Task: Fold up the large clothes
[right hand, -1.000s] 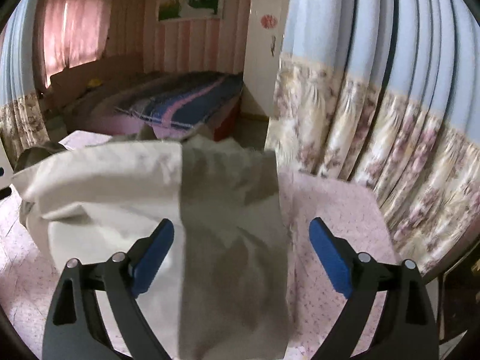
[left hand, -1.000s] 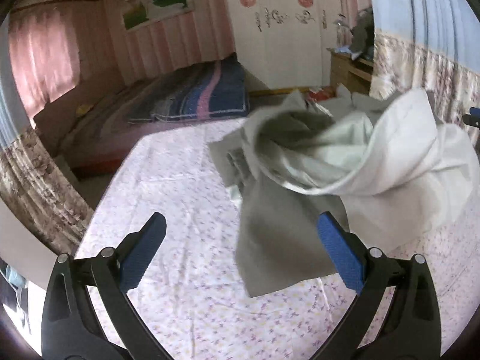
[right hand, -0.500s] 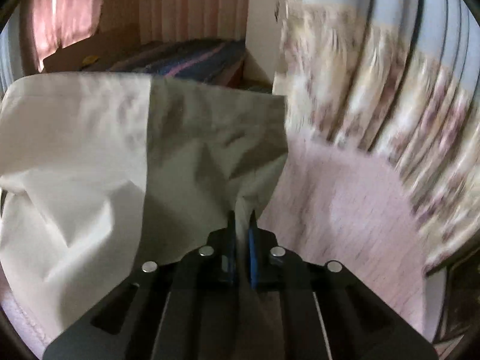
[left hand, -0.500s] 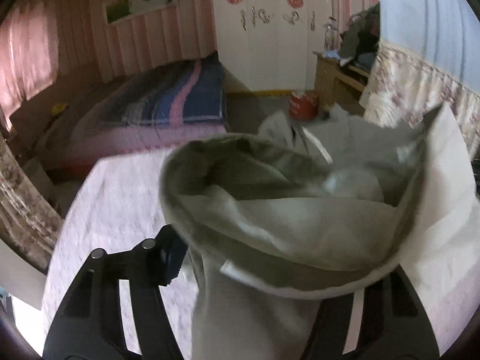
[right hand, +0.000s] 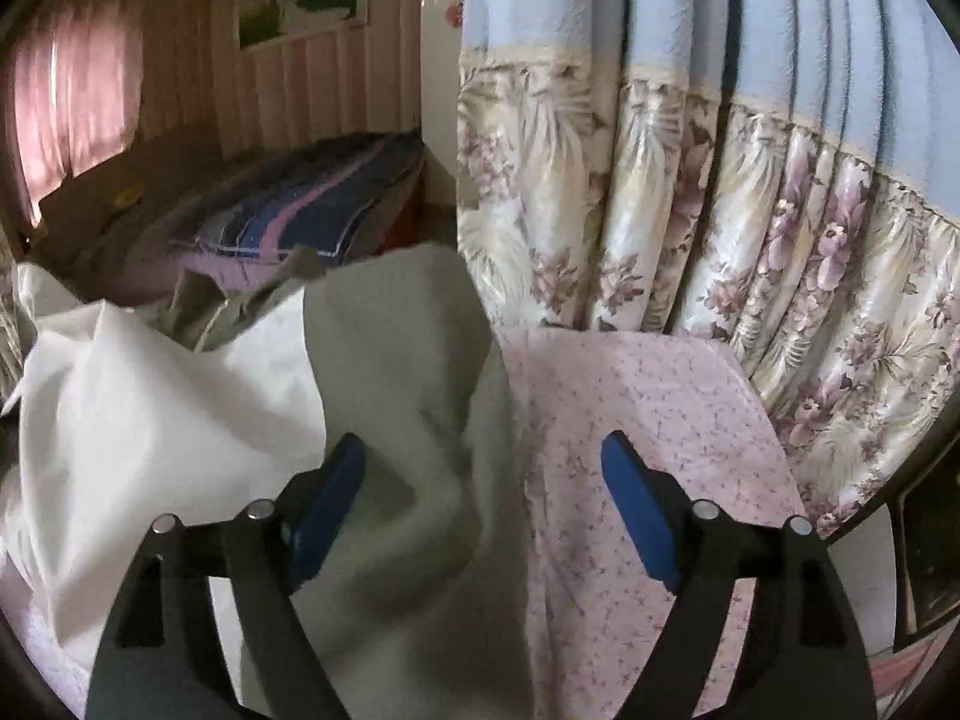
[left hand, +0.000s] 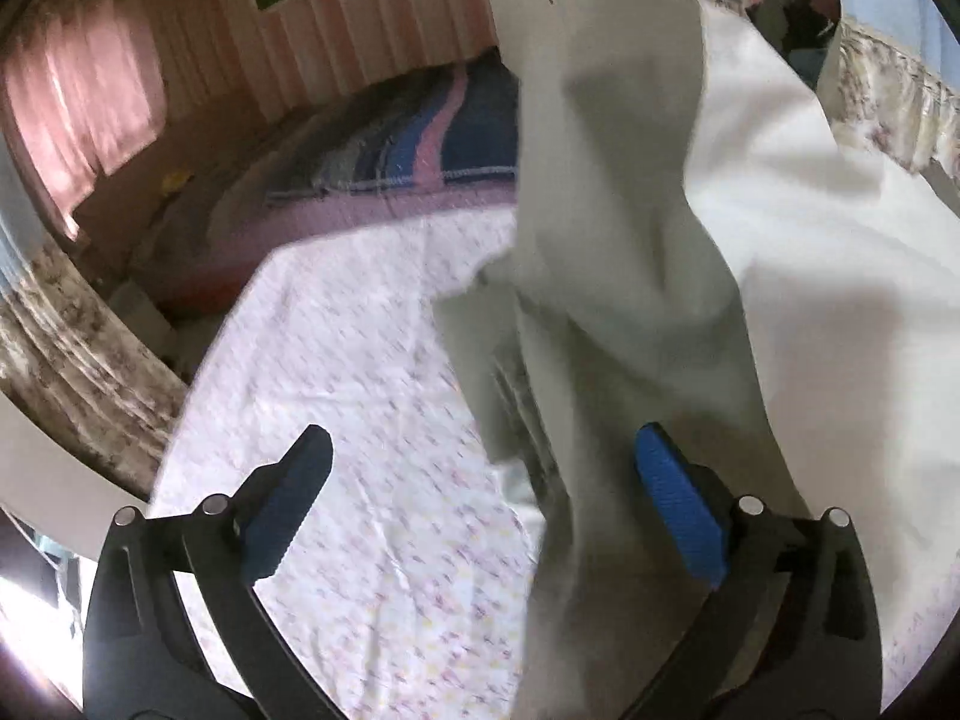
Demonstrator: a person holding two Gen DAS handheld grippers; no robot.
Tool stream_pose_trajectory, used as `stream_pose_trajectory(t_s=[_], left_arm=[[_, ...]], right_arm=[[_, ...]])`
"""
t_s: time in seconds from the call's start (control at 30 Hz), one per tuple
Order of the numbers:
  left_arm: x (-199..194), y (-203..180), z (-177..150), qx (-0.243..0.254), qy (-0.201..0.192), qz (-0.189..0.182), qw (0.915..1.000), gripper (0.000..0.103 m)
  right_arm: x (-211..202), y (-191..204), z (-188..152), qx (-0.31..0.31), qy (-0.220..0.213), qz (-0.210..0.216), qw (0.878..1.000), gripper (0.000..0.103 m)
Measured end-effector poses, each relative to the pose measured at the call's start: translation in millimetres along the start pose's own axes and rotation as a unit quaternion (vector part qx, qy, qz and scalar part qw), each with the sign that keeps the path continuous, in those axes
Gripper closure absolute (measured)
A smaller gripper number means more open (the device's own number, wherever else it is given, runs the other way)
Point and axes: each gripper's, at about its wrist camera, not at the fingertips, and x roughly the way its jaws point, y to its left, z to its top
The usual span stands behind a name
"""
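Both grippers have just let go: the left gripper and right gripper have been spreading apart, so the pale garment slumps in a heap mid-bed, seemingly for regripping.

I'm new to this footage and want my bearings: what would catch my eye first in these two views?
The big pale garment heaped on the flowered pink sheet dominates, filling the right of the left view and the left of the right view. Both tools stand open over it, the left tool and the right tool, their jaws having just opened, with cloth lying loosely between the blue pads. Behind, a flowered curtain fills the right view.
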Motion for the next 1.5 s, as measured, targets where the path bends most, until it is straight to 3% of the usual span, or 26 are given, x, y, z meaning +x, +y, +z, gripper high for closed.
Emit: stream_pose_trajectory(t_s=[0.07, 0.1, 0.13, 0.17, 0.2, 0.23, 0.27, 0.33, 0.4, 0.53, 0.6, 0.67, 0.7, 0.73, 0.8, 0.87, 0.93, 1.0, 1.07, 1.1, 1.13, 1.17, 1.2, 1.3, 1.4, 1.5], left_arm=[[1, 0, -3, -0.01, -0.001, -0.021, 0.9997, 0.01], [2, -1, -4, -0.014, -0.001, -0.038, 0.9992, 0.029], [5, -5, -4, -0.02, 0.007, -0.074, 0.997, 0.059], [6, -7, -4, -0.022, 0.012, -0.091, 0.9956, 0.071], [7, -12, -4, -0.016, 0.012, -0.078, 0.9968, 0.074], [7, -17, -3, -0.004, 0.008, -0.064, 0.9979, 0.081], [4, -18, -3, 0.0, 0.003, -0.059, 0.9983, 0.086], [-7, -10, -2, -0.016, -0.016, -0.074, 0.997, 0.1], [-20, 0, 2, -0.034, -0.036, -0.085, 0.9952, 0.1], [-57, 18, 12, -0.054, -0.1, -0.075, 0.9907, 0.1], [-74, 20, 11, -0.059, -0.13, -0.065, 0.9875, 0.1], [-84, 21, 1, -0.066, -0.156, -0.049, 0.9843, 0.1], [-79, 21, -4, -0.063, -0.152, -0.038, 0.9857, 0.1], [-65, 21, -9, -0.059, -0.126, -0.032, 0.9897, 0.1], [-20, 26, -22, -0.071, -0.043, -0.059, 0.9948, 0.099], [3, 24, -30, -0.067, -0.011, -0.07, 0.9952, 0.096], [9, 14, -32, -0.044, -0.01, -0.052, 0.9976, 0.095], [11, 4, -28, -0.026, -0.006, -0.032, 0.9991, 0.095], [9, 1, -25, -0.025, 0.002, -0.02, 0.9995, 0.091], [4, 4, -26, -0.03, 0.001, -0.016, 0.9994, 0.083], [1, 8, -26, -0.038, 0.0, -0.011, 0.9992, 0.061], [-4, 12, -26, -0.047, -0.004, -0.008, 0.9988, 0.047], [-11, 16, -26, -0.058, -0.01, -0.009, 0.9982, 0.028], [-42, 18, -31, -0.073, -0.033, -0.024, 0.9965, 0.022], [-57, 16, -43, -0.085, -0.048, -0.034, 0.9947, 0.005], [-63, 3, -58, -0.083, -0.042, -0.049, 0.9944, 0.004]], right_arm=[[14, -1, -2, 0.005, 0.036, 0.006, 0.999, 0.013], [20, -2, -5, 0.01, 0.053, 0.015, 0.998, 0.013], [28, -3, -11, 0.019, 0.07, 0.027, 0.997, 0.013], [33, -3, -18, 0.031, 0.085, 0.047, 0.995, 0.015], [36, -2, -22, 0.04, 0.092, 0.075, 0.992, 0.036], [37, -2, -24, 0.046, 0.091, 0.1, 0.99, 0.08], [33, 2, -25, 0.044, 0.08, 0.1, 0.991, 0.096], [16, 14, -18, 0.012, 0.036, 0.074, 0.997, 0.099], [-5, 20, -4, 0.002, -0.016, 0.068, 0.998, 0.1], [-60, 46, 27, -0.037, -0.137, 0.079, 0.987, 0.101], [-87, 63, 31, -0.07, -0.213, 0.087, 0.971, 0.101], [-90, 68, 26, -0.081, -0.247, 0.068, 0.963, 0.101], [-81, 66, 22, -0.078, -0.244, 0.056, 0.965, 0.101], [-54, 58, 21, -0.06, -0.192, 0.047, 0.978, 0.1], [-7, 41, 16, -0.023, -0.093, 0.06, 0.994, 0.1], [40, 33, -1, -0.015, 0.004, 0.052, 0.999, 0.1], [61, 41, -11, -0.041, 0.04, 0.034, 0.998, 0.096], [59, 47, -9, -0.048, 0.04, 0.021, 0.998, 0.094], [45, 47, -5, -0.051, 0.033, 0.023, 0.998, 0.084], [36, 43, -2, -0.049, 0.031, 0.035, 0.998, 0.061], [30, 41, -1, -0.046, 0.029, 0.051, 0.997, 0.041], [19, 40, -1, -0.046, 0.022, 0.062, 0.997, 0.036], [8, 39, -3, -0.049, 0.011, 0.055, 0.997, 0.032], [-14, 33, -11, -0.037, -0.006, 0.064, 0.997, 0.028], [-34, 25, -29, -0.006, -0.024, 0.071, 0.997, 0.013], [-40, 22, -53, 0.005, -0.013, 0.046, 0.999, 0.01]])
